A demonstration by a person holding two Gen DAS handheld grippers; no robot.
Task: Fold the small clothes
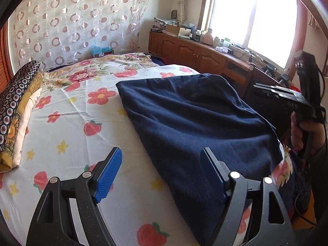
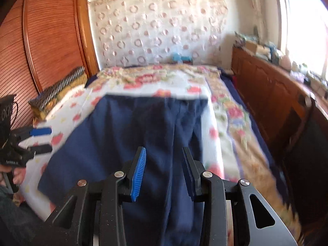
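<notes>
A dark navy garment (image 1: 194,119) lies spread flat on the flowered bed sheet (image 1: 67,123); it also shows in the right wrist view (image 2: 127,131), blurred by motion. My left gripper (image 1: 162,153) is open and empty, hovering over the garment's near left edge. It shows at the left of the right wrist view (image 2: 46,140), jaws apart. My right gripper (image 2: 164,153) is open and empty above the garment's near end. Its body, held in a hand, shows at the right of the left wrist view (image 1: 303,100); its fingertips are hidden there.
Folded patterned bedding (image 1: 14,110) lies along the bed's left side. A wooden cabinet (image 1: 194,55) with clutter on top runs under the window on the right. A slatted wooden wardrobe (image 2: 41,34) stands on the left. A patterned curtain (image 1: 78,20) hangs behind the bed.
</notes>
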